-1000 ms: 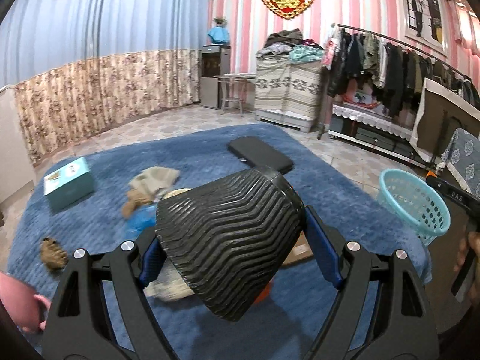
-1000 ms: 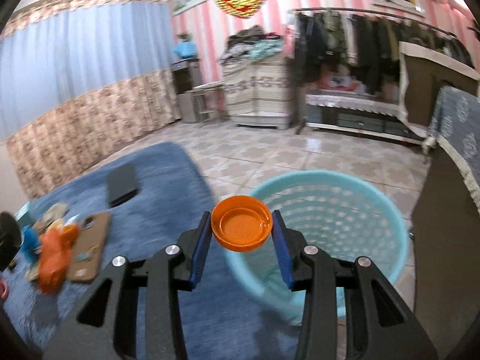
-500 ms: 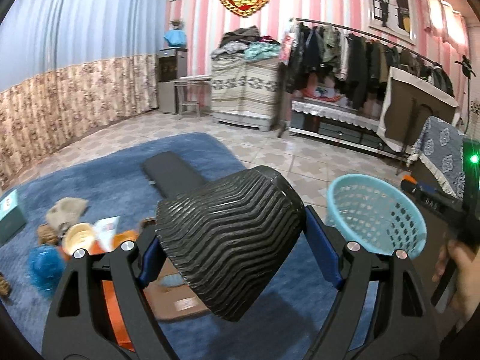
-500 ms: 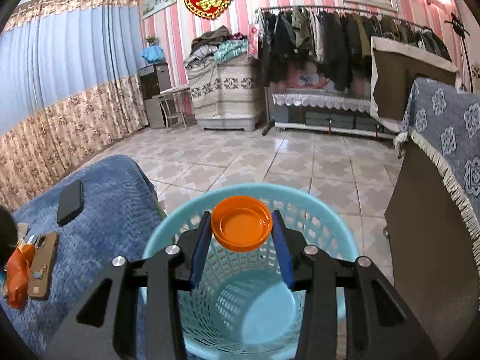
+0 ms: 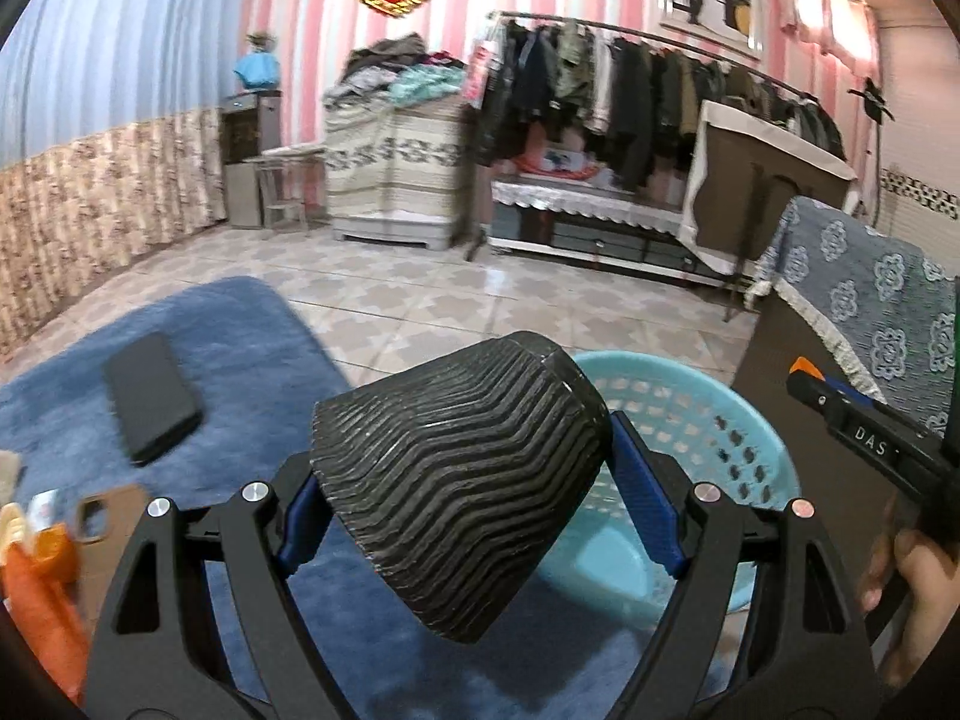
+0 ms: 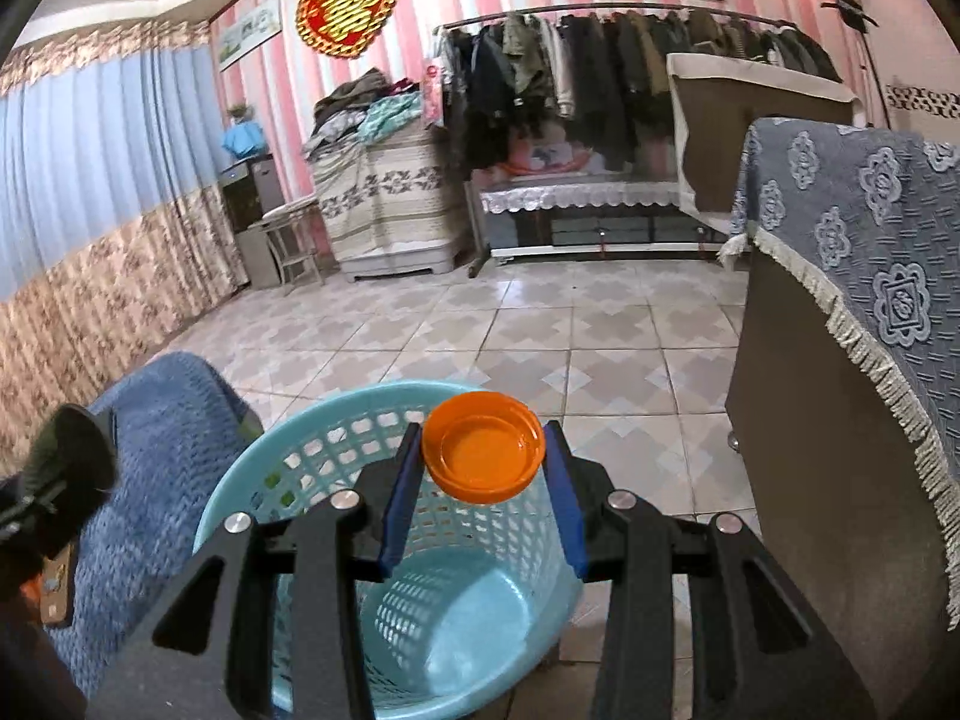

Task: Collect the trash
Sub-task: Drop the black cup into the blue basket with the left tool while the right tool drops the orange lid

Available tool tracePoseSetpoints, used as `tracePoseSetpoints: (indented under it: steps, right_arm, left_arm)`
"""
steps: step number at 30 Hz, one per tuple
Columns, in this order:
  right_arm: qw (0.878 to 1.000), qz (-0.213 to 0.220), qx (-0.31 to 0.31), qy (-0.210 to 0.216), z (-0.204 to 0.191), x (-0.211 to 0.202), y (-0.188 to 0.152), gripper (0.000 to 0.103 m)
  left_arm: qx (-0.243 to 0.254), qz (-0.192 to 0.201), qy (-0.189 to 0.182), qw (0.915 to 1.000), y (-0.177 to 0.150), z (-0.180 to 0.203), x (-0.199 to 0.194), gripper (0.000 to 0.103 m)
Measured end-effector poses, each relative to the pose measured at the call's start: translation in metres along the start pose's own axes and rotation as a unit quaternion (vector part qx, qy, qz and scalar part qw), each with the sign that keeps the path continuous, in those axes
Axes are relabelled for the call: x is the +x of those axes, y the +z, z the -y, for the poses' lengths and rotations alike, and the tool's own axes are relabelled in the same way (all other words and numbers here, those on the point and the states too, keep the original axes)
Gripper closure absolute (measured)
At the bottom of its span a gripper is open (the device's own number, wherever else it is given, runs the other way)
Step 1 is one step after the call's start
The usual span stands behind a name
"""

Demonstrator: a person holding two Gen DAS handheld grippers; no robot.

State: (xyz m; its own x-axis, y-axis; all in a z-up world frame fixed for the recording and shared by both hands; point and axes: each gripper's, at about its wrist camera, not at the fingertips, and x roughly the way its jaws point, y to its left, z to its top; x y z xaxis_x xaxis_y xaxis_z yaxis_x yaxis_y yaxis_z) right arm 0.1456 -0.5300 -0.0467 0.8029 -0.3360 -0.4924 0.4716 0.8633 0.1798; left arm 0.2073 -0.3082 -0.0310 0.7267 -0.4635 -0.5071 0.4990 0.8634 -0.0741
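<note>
My left gripper (image 5: 462,480) is shut on a black ribbed paper cup (image 5: 456,480), held tilted just left of the light blue plastic basket (image 5: 738,426). My right gripper (image 6: 483,468) is shut on an orange plastic lid (image 6: 483,456) and holds it over the open basket (image 6: 300,438), which looks empty inside. The black cup also shows at the left edge of the right wrist view (image 6: 66,450). The right gripper's body shows at the right of the left wrist view (image 5: 864,426).
A blue blanket (image 5: 240,348) carries a black phone (image 5: 150,396), a brown phone case (image 5: 102,528) and orange wrappers (image 5: 42,588). A brown cabinet with a grey cloth (image 6: 852,372) stands right of the basket. Tiled floor and a clothes rack (image 6: 600,78) lie beyond.
Both grippers swung right from the blanket toward the basket. The right one with the lid now hangs over the basket's opening; the left one with the cup has come up beside it.
</note>
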Motion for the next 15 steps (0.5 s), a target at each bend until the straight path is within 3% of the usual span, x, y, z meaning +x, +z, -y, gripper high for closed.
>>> tracePoseSetpoints:
  steps: [7,15]
  right_arm:
    - [1.000,-0.003,0.012,-0.009,0.009,0.002,0.001,0.063]
    - [1.000,-0.004,0.013,-0.008,0.011,0.004,0.002,0.063]
  left_arm:
    - [0.018,-0.027,-0.033,0.9989,0.002,0.027,0.046,0.023]
    - [0.039,-0.037,-0.044,0.9976,0.009,0.043,0.068,0.022]
